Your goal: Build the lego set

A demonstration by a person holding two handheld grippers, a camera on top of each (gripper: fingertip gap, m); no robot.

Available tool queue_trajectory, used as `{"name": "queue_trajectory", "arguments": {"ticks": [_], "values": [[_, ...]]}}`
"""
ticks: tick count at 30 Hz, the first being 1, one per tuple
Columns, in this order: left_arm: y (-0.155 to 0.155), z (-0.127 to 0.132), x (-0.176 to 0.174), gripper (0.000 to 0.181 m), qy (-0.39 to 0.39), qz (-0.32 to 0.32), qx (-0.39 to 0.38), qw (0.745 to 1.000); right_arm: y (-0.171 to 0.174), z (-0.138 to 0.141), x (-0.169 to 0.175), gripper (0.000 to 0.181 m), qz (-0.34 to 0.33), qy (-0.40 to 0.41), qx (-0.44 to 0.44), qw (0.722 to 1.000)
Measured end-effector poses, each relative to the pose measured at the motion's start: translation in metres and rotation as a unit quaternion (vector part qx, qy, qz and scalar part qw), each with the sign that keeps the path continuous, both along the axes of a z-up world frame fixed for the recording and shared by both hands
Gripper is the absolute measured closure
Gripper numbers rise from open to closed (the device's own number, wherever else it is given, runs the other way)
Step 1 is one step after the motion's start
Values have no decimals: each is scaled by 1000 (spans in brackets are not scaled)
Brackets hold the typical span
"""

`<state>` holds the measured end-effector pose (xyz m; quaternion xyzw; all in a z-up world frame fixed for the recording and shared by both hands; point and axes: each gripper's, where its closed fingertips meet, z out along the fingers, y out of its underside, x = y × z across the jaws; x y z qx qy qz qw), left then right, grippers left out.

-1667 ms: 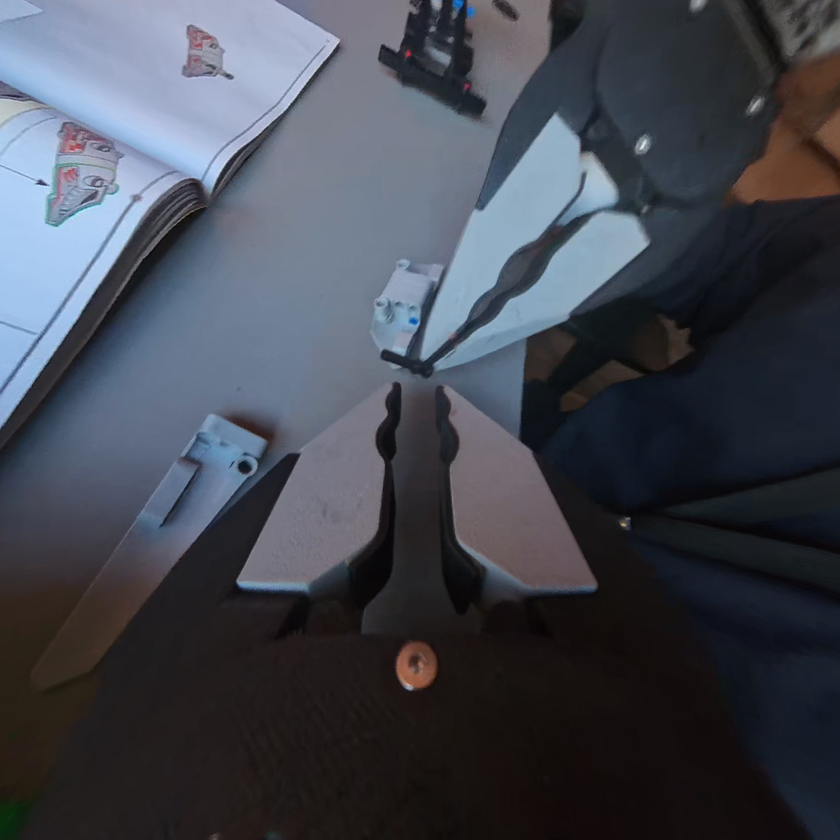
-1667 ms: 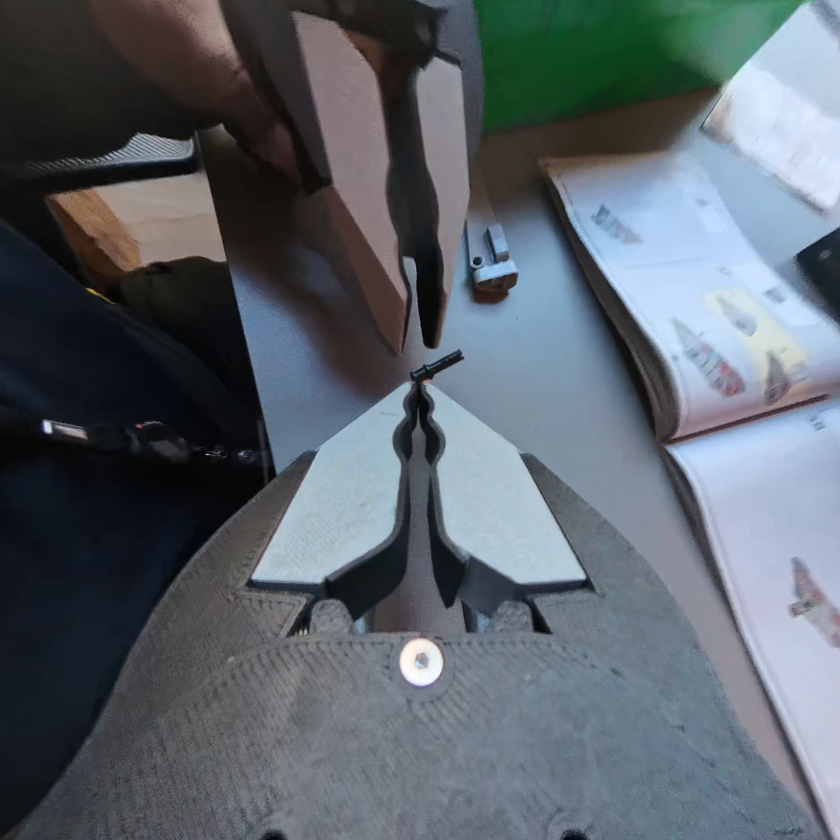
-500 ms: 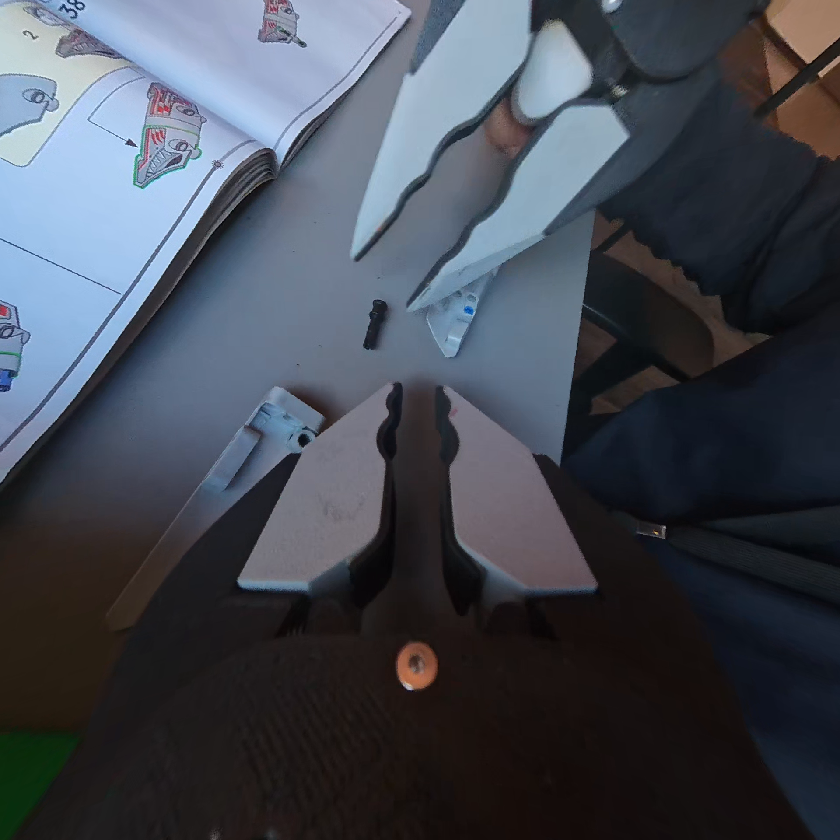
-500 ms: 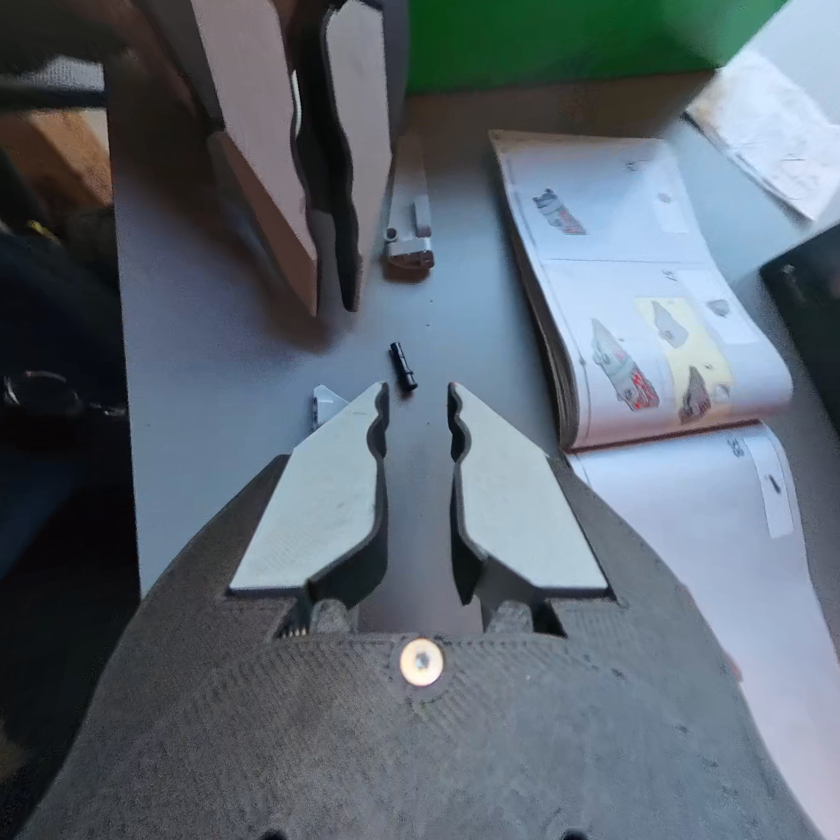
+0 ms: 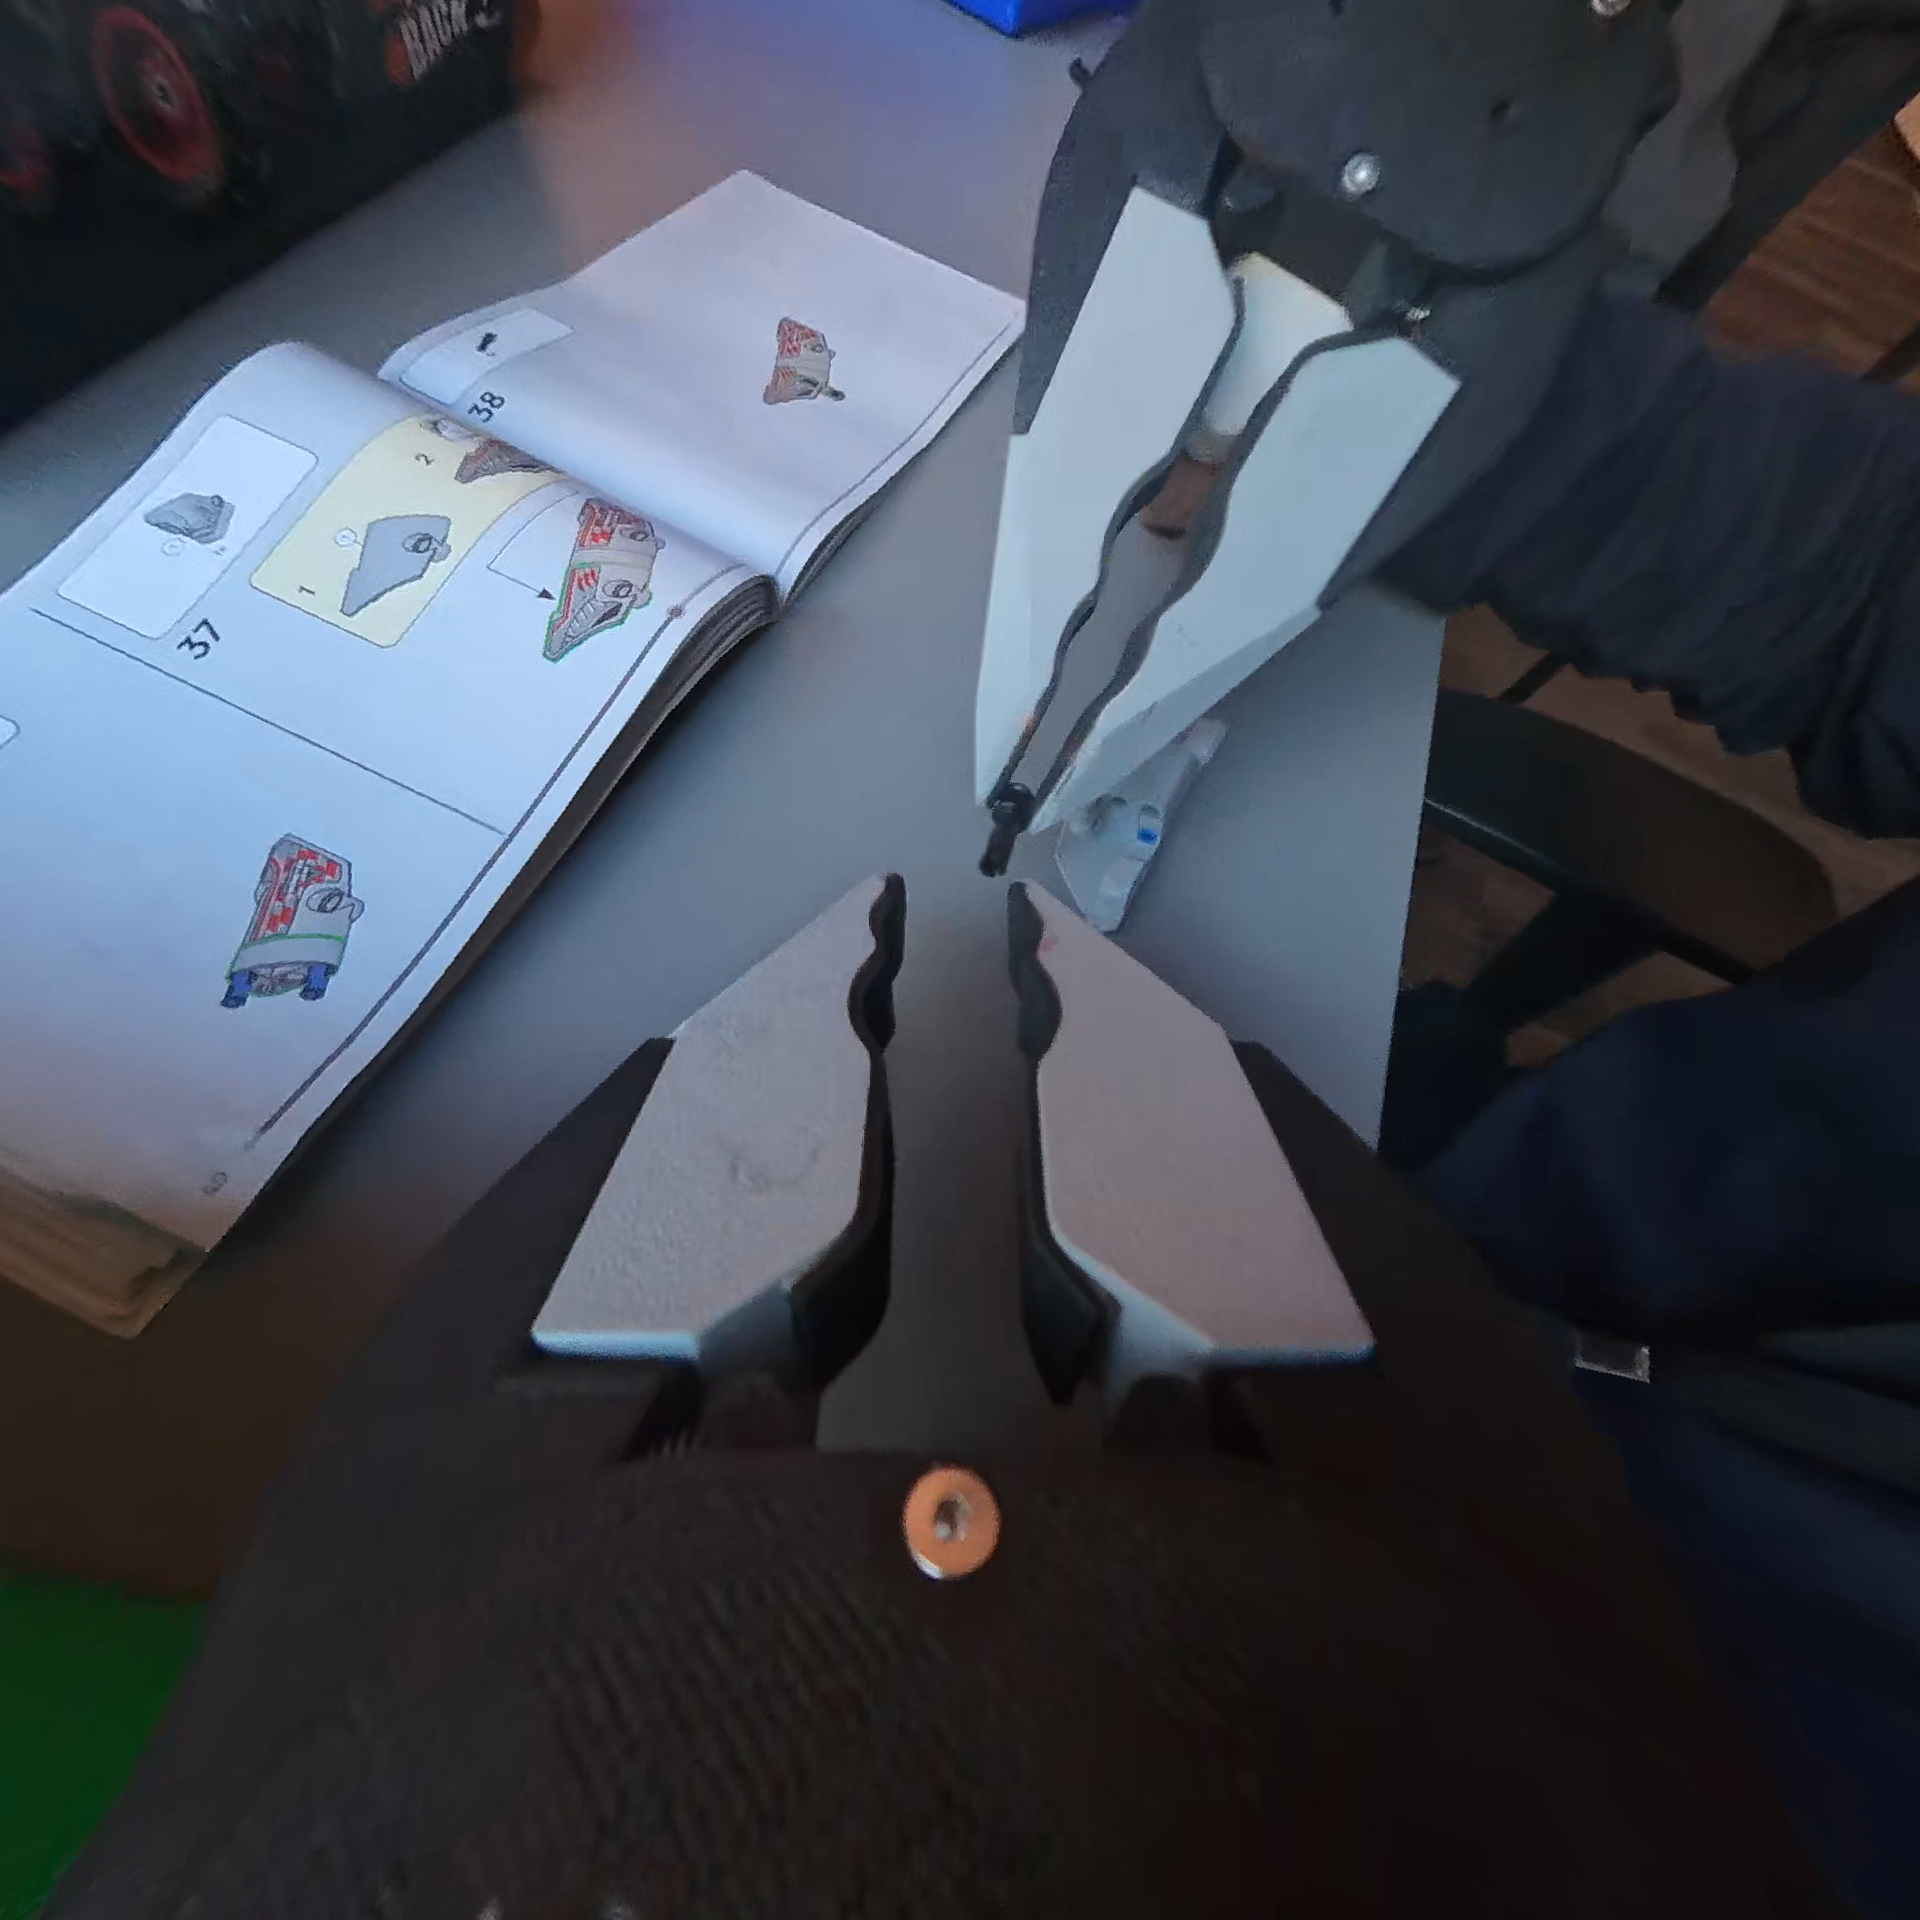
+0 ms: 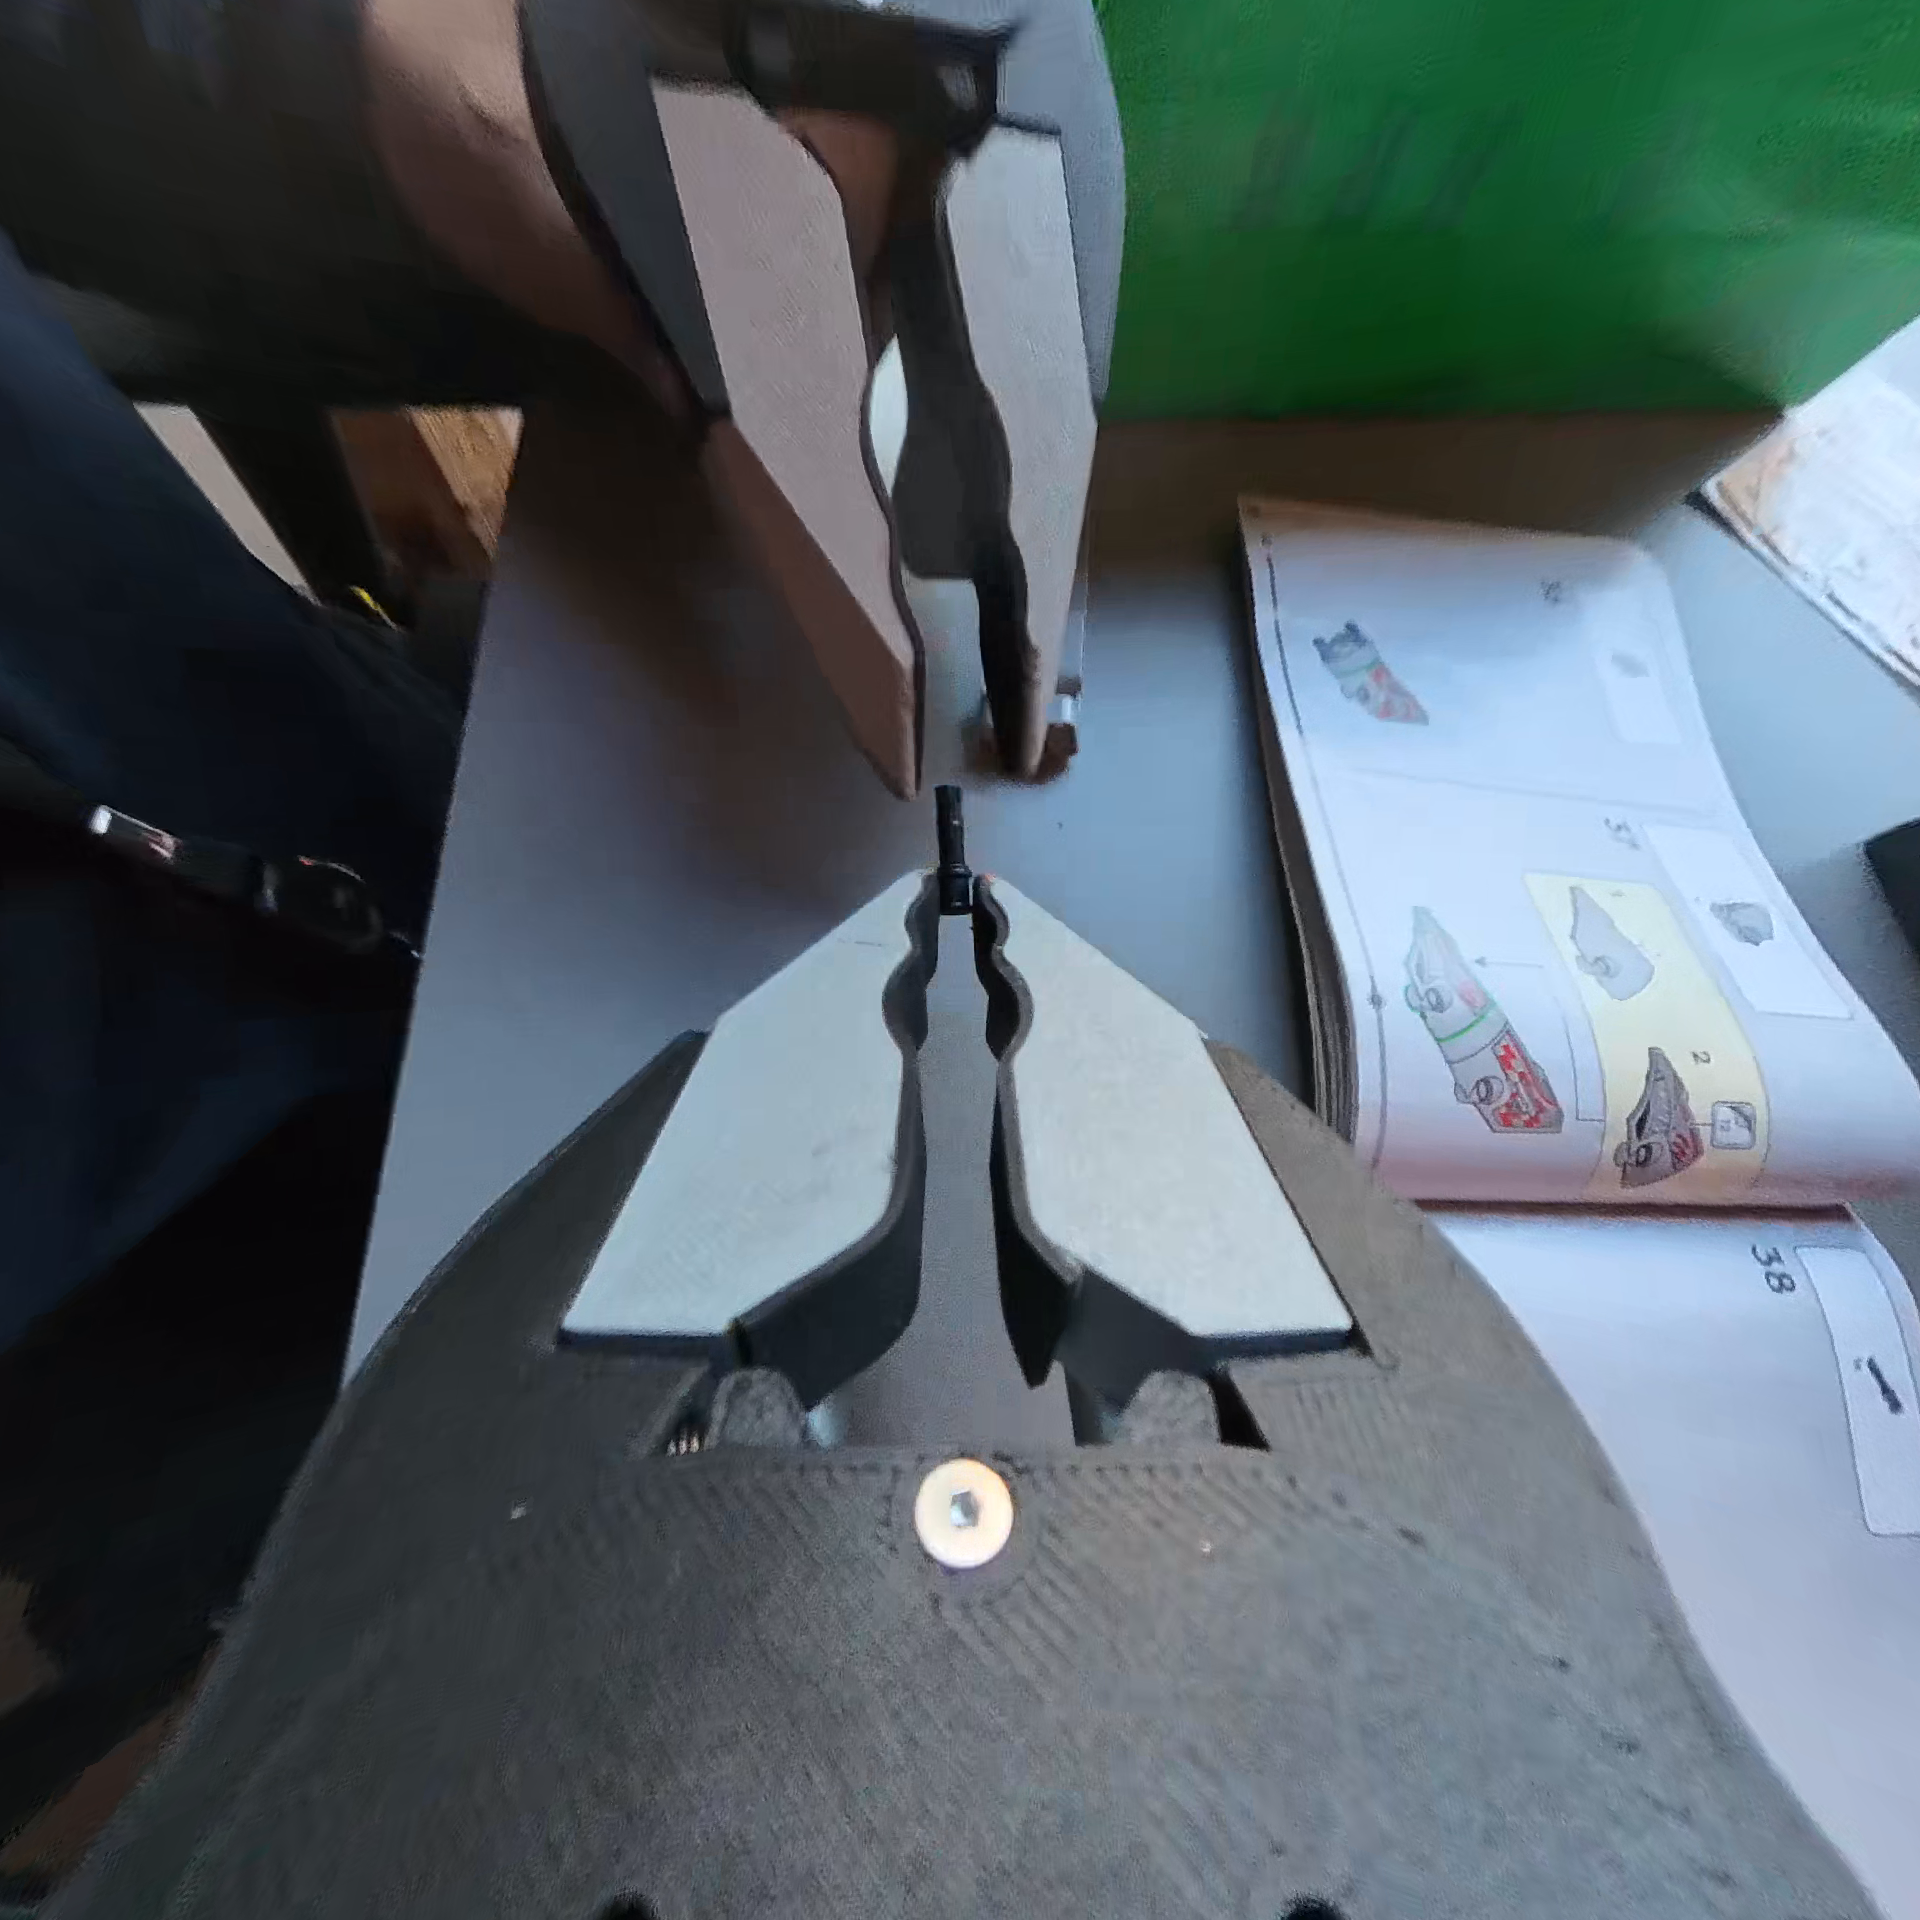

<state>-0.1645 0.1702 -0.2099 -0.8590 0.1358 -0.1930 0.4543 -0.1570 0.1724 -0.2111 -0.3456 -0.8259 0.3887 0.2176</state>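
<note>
My right gripper (image 6: 951, 883) is shut on one end of a small black pin (image 6: 949, 831), which points forward at my left gripper (image 6: 966, 764). In the left wrist view the right gripper (image 5: 1023, 805) comes down from the upper right with the pin (image 5: 1006, 826) hanging at its tips. My left gripper (image 5: 954, 891) is open and empty, just below the pin. A small white lego piece (image 5: 1127, 847) lies on the grey table (image 5: 810, 779) under the right gripper. A grey lego piece (image 6: 1068, 717) is mostly hidden behind the left gripper's fingers.
An open instruction booklet (image 5: 364, 675) lies left of the grippers; it also shows in the right wrist view (image 6: 1507, 883). A dark box (image 5: 208, 104) stands at the far left. The table's edge (image 5: 1403, 935) runs close on the right, with a chair and a person's dark clothing beyond. Between my right fingertips and the small white lego piece (image 5: 1127, 847) there is roughly 5 centimetres.
Half a second ago the pin lay on the table and my right gripper was open. Now the right gripper is shut on the pin and holds it above the table. The left gripper stays open.
</note>
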Motion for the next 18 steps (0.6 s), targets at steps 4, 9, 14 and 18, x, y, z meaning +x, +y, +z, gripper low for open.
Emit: {"name": "queue_trajectory", "arguments": {"ticks": [4,9,14,18], "values": [[2,9,15,172,-24,-33,20,999,-3,5,4,178,6,3,-33,999],[4,6,18,181,-12,-47,8,999,-1,-4,5,178,1,-10,-19,1000],[11,2,21,181,14,-68,-33,997,5,-26,3,178,-16,-59,6,998],[17,-1,22,181,32,-81,-50,995,5,-28,3,178,-15,-62,9,998]]}}
